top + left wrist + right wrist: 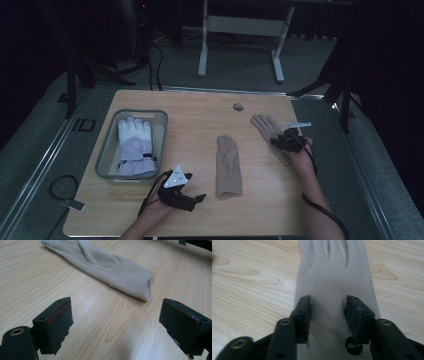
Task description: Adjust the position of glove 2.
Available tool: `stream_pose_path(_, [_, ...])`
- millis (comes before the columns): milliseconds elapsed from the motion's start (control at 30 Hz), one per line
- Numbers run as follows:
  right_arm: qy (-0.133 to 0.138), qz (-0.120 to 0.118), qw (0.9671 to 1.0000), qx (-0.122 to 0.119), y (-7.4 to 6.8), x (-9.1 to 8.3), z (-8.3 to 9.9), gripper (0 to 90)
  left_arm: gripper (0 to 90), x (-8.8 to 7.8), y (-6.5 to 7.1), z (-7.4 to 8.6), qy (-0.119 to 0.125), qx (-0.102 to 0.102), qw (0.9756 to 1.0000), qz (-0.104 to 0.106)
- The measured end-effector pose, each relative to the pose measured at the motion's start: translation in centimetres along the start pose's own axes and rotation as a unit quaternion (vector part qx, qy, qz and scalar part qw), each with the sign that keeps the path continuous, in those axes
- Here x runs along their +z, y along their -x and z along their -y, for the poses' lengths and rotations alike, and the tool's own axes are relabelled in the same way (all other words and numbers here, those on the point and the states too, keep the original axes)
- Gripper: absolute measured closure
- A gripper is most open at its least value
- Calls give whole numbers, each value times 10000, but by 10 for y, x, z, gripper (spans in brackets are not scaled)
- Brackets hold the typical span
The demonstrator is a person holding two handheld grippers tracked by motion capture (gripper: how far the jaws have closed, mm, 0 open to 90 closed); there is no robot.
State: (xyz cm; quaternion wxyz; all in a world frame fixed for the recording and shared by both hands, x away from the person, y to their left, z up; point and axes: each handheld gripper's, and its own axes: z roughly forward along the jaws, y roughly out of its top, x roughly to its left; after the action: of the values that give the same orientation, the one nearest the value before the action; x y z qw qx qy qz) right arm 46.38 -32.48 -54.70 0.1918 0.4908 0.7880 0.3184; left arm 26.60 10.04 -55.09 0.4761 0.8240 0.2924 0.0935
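Two beige gloves: right tongs [327,315] part-open over one w/ small black logo tag [353,348], unreadable; left tongs [116,325] wide.

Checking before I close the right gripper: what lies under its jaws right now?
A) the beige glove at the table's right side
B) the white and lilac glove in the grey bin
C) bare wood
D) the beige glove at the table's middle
A: the right gripper stands open over the right-hand beige glove, its jaws astride the palm.
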Motion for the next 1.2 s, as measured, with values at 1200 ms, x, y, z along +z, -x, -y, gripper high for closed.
stream_pose_path(1200, [356, 695, 9826, 1683, -70, -81, 60, 807, 117, -3, 1, -2, 85, 31, 10000, -34])
